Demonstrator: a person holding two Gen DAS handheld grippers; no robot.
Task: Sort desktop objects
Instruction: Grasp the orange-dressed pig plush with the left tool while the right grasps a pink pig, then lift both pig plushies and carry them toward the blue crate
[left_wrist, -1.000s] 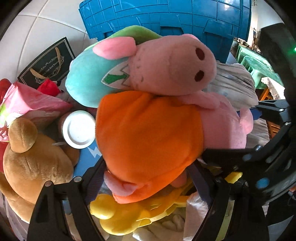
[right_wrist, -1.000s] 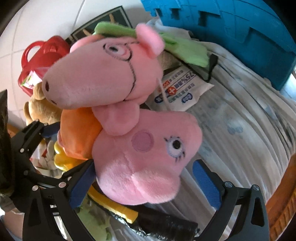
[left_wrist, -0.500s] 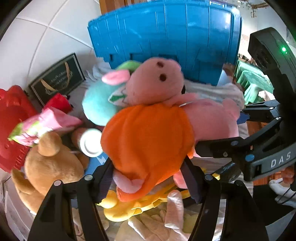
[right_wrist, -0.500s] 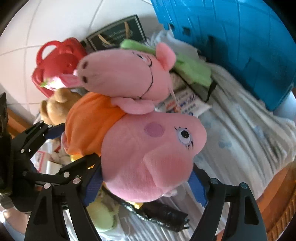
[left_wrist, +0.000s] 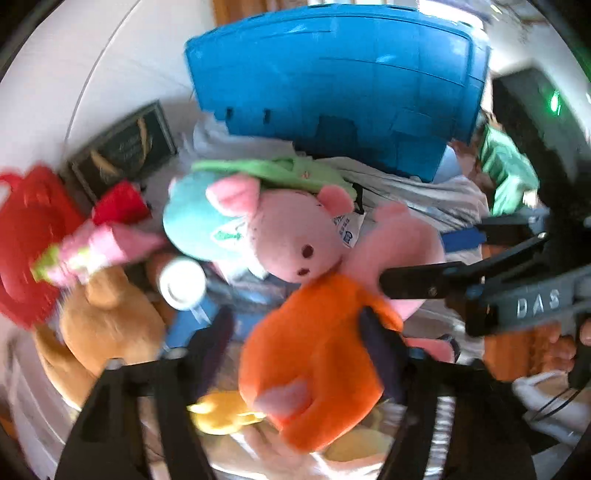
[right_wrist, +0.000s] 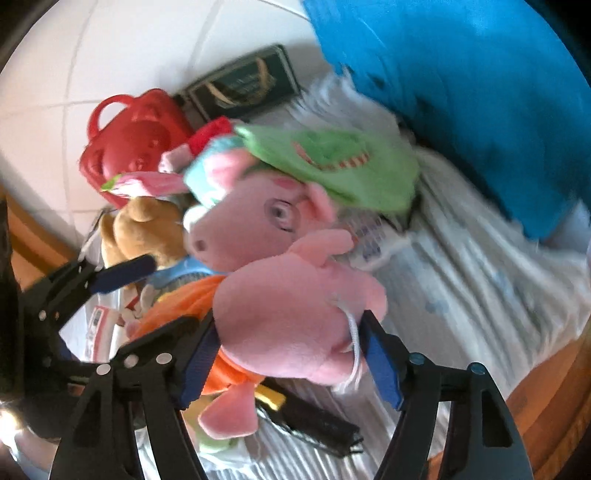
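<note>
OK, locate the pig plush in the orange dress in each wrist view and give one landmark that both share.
Left wrist: pig plush low centre-right, its orange body beside this gripper's right finger.
Right wrist: pig plush centre, its pink head between the blue pads.
Shared landmark: blue crate, top centre left view; top right right view.

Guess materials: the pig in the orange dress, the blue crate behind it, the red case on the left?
Pig in the orange dress: soft plush, looks like short-pile fleece; fuzzy matte nap, rounded stuffed shape, stitched face.
Blue crate: rigid moulded plastic, semi-gloss; ribbed panels, slots and window glare on its wall.
Red case: hard plastic, glossy; moulded loop handle and embossed relief. Blur leaves finer detail open.
</note>
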